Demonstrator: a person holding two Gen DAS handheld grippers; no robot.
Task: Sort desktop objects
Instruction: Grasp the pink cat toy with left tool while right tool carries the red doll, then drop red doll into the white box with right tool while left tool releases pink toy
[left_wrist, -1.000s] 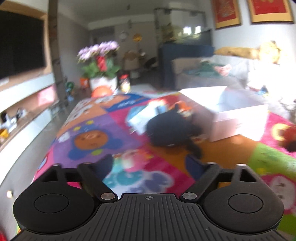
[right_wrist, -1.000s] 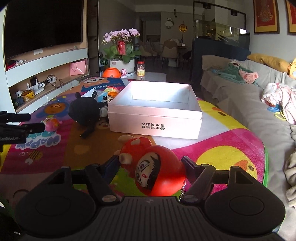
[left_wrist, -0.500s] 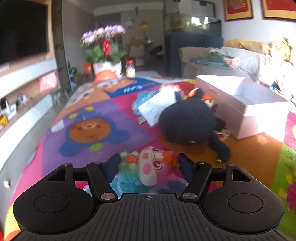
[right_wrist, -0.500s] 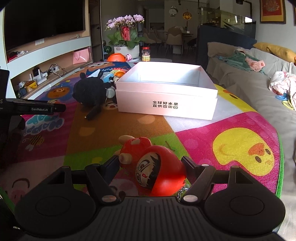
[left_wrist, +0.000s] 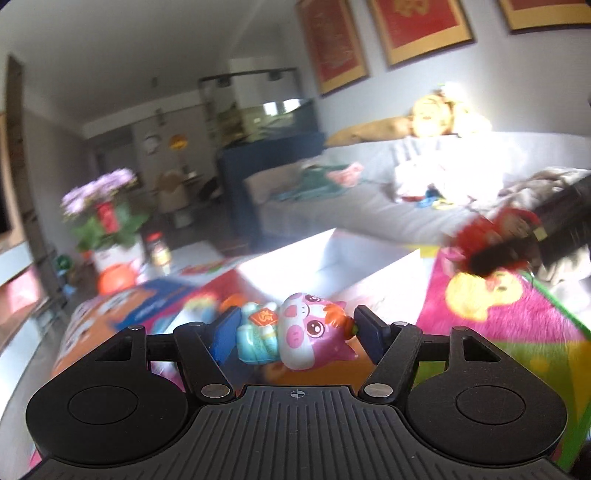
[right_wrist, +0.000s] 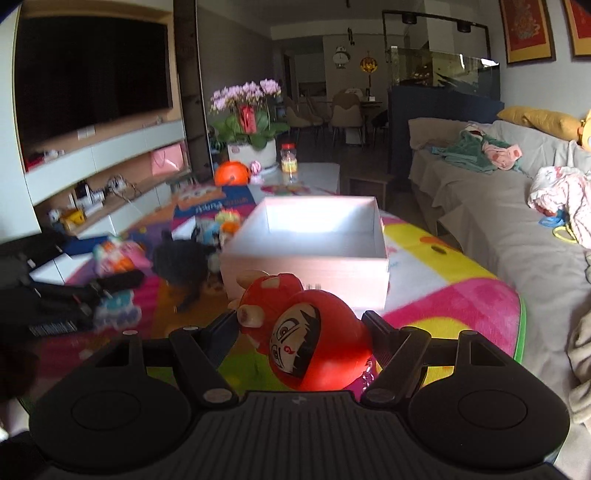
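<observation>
My left gripper (left_wrist: 295, 328) is shut on a pink pig toy (left_wrist: 306, 330) and holds it above the mat, before the open white box (left_wrist: 332, 269). My right gripper (right_wrist: 301, 332) is shut on a red daruma doll (right_wrist: 314, 343), raised in front of the same white box (right_wrist: 306, 258). The left gripper with the pig toy shows blurred at the left of the right wrist view (right_wrist: 114, 258). The right gripper with the red doll shows blurred at the right of the left wrist view (left_wrist: 498, 240).
A black plush toy (right_wrist: 181, 258) and small toys (right_wrist: 221, 225) lie left of the box on the colourful play mat (right_wrist: 461, 295). A grey sofa (right_wrist: 517, 229) with clothes runs along the right. A flower pot (right_wrist: 251, 147) and a jar (right_wrist: 288, 162) stand behind.
My left gripper closed on the pig toy and lifted it, swinging right toward the box. My right gripper rose with the red doll and moved nearer the box.
</observation>
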